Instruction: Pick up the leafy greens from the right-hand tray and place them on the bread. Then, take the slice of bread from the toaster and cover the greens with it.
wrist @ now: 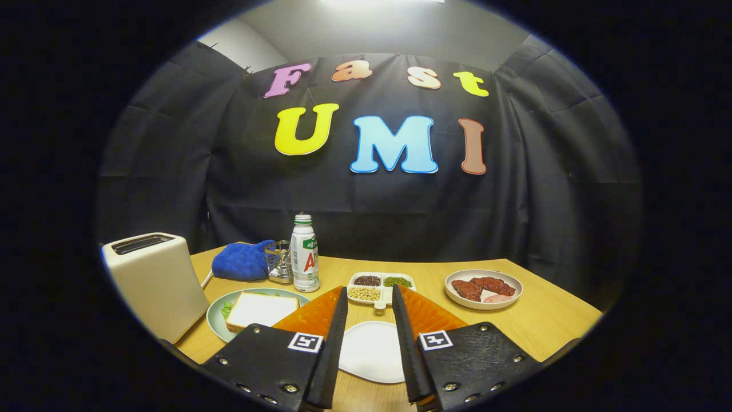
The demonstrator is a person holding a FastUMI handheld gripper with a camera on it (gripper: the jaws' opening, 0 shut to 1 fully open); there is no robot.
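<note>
While the gripper point(369, 297) hangs wide open and empty above a white plate point(372, 352), the sandwich point(260, 309) lies at its ten o'clock on a green plate point(216, 320), a bread slice covering greens point(227, 309) that peek out; the toaster point(154, 277) stands just left.

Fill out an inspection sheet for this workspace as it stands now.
Surface: wooden table.
Job's things: bread slice lies over greens on a green plate; toaster beside it, slot looks empty; white plate between the fingers, bare.
Clutter: bottle, blue cloth, small glass item, divided dish of beans, plate of meat.
Grippers: claw open, holding nothing.
Cables: white cord by the toaster.
Surroundings: black cloth wall.
</note>
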